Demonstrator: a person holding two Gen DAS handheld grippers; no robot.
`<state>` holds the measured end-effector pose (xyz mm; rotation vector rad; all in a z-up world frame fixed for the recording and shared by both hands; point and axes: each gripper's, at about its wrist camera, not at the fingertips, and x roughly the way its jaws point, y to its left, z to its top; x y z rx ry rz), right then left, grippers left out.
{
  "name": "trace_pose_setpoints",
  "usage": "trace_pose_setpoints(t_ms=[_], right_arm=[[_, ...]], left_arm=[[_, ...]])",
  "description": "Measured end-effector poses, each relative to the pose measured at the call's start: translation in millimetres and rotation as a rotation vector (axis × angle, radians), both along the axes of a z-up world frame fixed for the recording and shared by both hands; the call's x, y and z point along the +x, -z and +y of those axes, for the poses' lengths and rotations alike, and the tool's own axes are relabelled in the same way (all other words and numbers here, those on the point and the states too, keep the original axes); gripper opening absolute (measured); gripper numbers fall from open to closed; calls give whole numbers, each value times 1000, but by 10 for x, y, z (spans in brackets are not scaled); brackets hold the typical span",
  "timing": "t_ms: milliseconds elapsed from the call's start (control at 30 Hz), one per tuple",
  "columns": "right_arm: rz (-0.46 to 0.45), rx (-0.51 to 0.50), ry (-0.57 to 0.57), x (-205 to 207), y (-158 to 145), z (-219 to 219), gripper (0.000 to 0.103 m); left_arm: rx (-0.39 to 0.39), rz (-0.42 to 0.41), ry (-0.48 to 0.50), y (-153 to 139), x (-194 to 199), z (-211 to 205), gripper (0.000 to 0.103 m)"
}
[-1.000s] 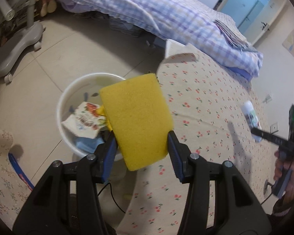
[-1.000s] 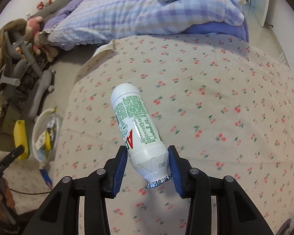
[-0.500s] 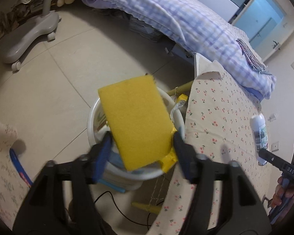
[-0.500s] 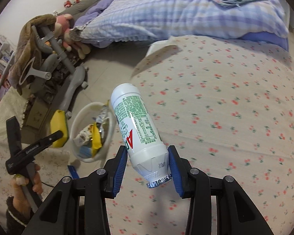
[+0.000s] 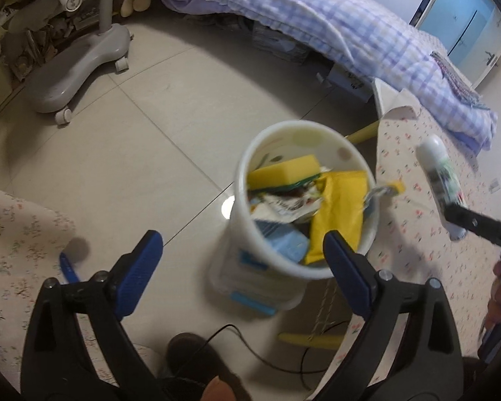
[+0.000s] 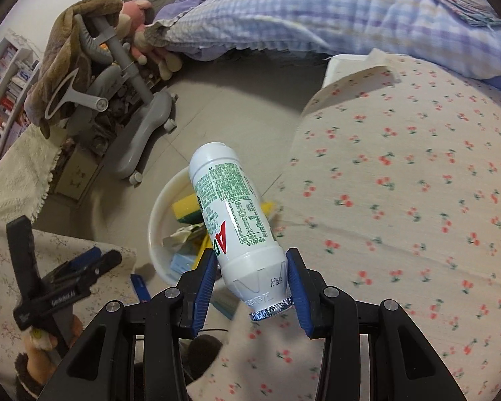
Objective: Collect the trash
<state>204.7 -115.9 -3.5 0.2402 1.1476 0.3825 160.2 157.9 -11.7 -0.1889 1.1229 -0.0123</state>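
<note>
Two grippers over white bin [image 5: 304, 267]. Left gripper [image 5: 240, 250] empty, jaws opening wide; yellow sponge [image 5: 284, 172] lay inside bin's far rim. Right gripper [image 6: 252, 277] clamped white bottle [image 6: 237, 224] by neck, above bin's right edge.

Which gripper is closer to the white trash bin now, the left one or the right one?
Left. The left gripper hangs just above the trash bin, jaws opening, empty. The right gripper holds a bottle beside it.

White bin [image 5: 304, 220] on tiled floor [image 5: 150, 140]
</note>
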Motion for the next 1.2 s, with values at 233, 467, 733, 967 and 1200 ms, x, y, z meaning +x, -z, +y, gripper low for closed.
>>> trace_pose_setpoints(t_ms=[233, 467, 733, 967, 1200], right_arm=[[31, 8, -20, 169, 222, 437, 43], [6, 75, 10, 322, 304, 526, 71], [-38, -1, 12, 127, 78, 296, 71], [-99, -71, 78, -319, -343, -169, 83], [-160, -195, 160, -1020, -597, -654, 103]], left_arm=[[3, -6, -35, -26, 8, 173, 99], [11, -10, -23, -26, -1, 173, 101], [6, -1, 20, -55, -49, -14, 102], [-7, -44, 75, -296, -255, -344, 102], [13, -116, 126, -572, -660, -723, 102]])
